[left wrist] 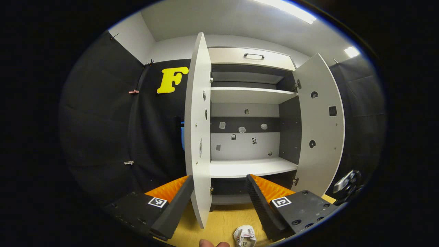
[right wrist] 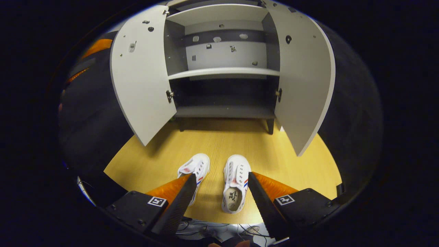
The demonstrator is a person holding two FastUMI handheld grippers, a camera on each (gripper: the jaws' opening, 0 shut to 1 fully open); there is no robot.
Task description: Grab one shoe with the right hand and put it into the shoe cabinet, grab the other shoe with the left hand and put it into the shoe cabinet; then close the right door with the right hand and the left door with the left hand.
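Shoes (right wrist: pixel 214 180) below open R gripper (right wrist: pixel 222 197) — untouched, apart.

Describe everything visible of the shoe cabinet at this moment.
The white-and-dark-grey shoe cabinet stands on the light wooden floor on short legs, against the black cloth wall. Both white doors are swung wide open: left door, right door. Inside are white shelves, all bare, and a dark bottom shelf. A handled drawer sits on top. Nothing touches it.
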